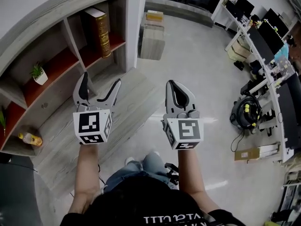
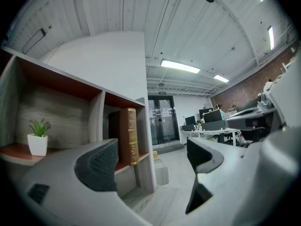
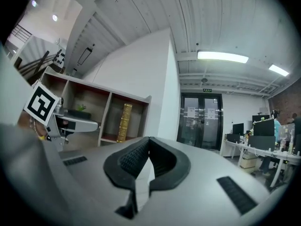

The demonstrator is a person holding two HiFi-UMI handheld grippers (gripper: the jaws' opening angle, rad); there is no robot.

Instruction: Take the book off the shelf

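A thick dark-red book [image 1: 100, 31] with gold lettering stands upright in the end compartment of a grey shelf unit [image 1: 60, 55] with red boards. It shows in the left gripper view as the book [image 2: 129, 136] and in the right gripper view as the book [image 3: 124, 122]. My left gripper [image 1: 100, 84] is open with nothing between its jaws, well short of the book [image 2: 149, 158]. My right gripper [image 1: 178, 89] is shut and holds nothing [image 3: 148, 147], out over the floor to the right of the shelf.
A small potted plant [image 1: 38, 73] sits in the middle compartment, and a yellow bottle [image 1: 30, 138] lies lower left. Stacked boxes [image 1: 153, 36] stand past the shelf end. Desks with monitors [image 1: 263, 36] and a cable reel [image 1: 247, 112] line the right side.
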